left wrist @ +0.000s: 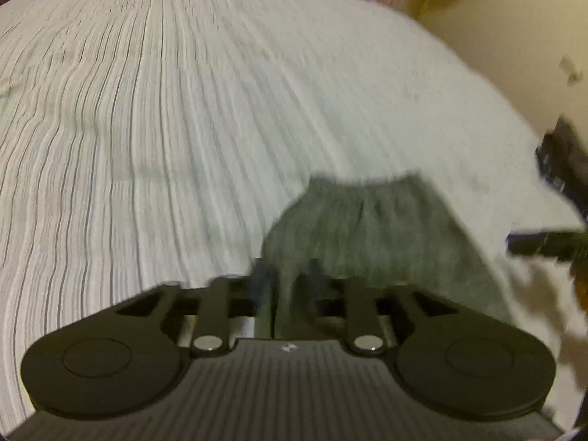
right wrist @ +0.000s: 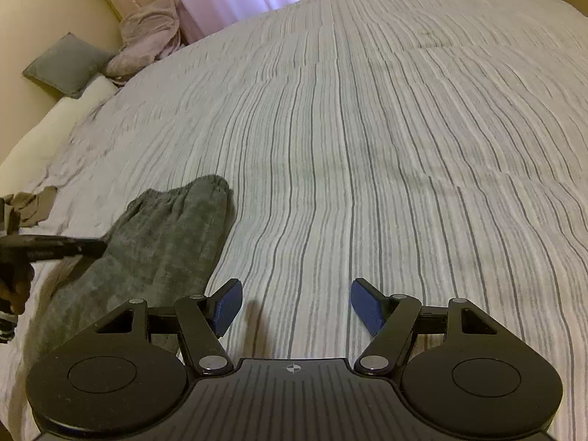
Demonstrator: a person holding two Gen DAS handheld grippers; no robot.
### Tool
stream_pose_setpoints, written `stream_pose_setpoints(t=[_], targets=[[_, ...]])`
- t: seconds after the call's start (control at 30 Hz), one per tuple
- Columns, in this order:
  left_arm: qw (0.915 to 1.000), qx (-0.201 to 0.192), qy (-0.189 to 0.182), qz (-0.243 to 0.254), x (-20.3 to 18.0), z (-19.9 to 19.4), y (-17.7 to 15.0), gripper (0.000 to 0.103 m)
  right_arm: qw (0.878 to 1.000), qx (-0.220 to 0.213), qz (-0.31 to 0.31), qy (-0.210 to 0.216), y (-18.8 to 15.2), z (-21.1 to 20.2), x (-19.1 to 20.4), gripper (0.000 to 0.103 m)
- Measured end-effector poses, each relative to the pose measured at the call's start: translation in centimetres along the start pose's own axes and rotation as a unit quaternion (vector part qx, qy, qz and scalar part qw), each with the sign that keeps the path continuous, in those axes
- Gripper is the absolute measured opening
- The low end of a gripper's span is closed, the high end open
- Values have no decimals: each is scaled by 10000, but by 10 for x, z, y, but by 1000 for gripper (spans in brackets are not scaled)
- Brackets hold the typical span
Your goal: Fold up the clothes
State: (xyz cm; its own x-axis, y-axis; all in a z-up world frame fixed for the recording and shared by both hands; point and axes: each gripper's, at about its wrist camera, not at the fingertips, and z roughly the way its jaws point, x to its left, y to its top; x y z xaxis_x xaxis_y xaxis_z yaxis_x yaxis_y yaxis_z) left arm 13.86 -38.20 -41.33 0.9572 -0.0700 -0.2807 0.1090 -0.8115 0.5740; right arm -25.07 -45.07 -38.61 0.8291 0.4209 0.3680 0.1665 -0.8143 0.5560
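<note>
Closest in the left wrist view, the left gripper (left wrist: 286, 275) has its fingers drawn together, pinching a fold of the grey garment (left wrist: 371, 231), though blur softens the detail. That garment spreads ahead over the striped bedspread (left wrist: 165, 110), near the bed's right edge.

Nearest in the right wrist view, the right gripper (right wrist: 297, 307) hovers over bare bedspread (right wrist: 367, 139), its blue pads (right wrist: 228, 307) spread wide and holding nothing. Beside it to the left lies the grey garment (right wrist: 165, 235), elastic waistband farthest away, with the left gripper (right wrist: 92, 247) touching its left edge. A grey cushion (right wrist: 66, 64) rests at the far left corner.
</note>
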Motion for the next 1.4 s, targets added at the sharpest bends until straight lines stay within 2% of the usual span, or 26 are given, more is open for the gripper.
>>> stream_pose_setpoints(t=[0.13, 0.17, 0.2, 0.23, 0.37, 0.5, 0.57, 0.73, 0.93, 1.13, 1.4], targets=[[10000, 64, -35, -34, -1, 18, 12, 29, 10000, -35, 55, 15, 5, 4, -2, 70], [9999, 99, -44, 8, -2, 25, 13, 24, 10000, -39, 67, 25, 6, 5, -2, 70], [9999, 83, -40, 104, -4, 30, 14, 3, 10000, -39, 68, 33, 6, 5, -2, 70], [9996, 2, -19, 266, -7, 32, 15, 2, 10000, -32, 62, 27, 6, 6, -1, 70], [9958, -381, 169, 810, -18, 37, 20, 4, 10000, -32, 40, -2, 3, 9, -2, 70], [9960, -422, 472, 626, -11, 28, 13, 25, 9999, -60, 146, -6, -1, 5, -4, 70], [9976, -430, 445, 319, 0, 11, 7, 24, 9999, -72, 117, 5, -4, 1, -4, 70], [9981, -548, 64, -292, 22, -55, -34, 21, 9999, -59, 118, 49, -11, -8, -1, 70], [9942, -761, -327, -681, 17, -116, -84, 21, 10000, 11, -78, -60, -16, -8, 18, 70], [9939, -794, -439, -629, 6, -126, -95, 21, 9998, 61, -191, -71, -16, -8, 33, 70], [9935, -727, -624, -620, 3, -115, -95, 21, 9994, 79, -305, -168, -17, -5, 40, 70]])
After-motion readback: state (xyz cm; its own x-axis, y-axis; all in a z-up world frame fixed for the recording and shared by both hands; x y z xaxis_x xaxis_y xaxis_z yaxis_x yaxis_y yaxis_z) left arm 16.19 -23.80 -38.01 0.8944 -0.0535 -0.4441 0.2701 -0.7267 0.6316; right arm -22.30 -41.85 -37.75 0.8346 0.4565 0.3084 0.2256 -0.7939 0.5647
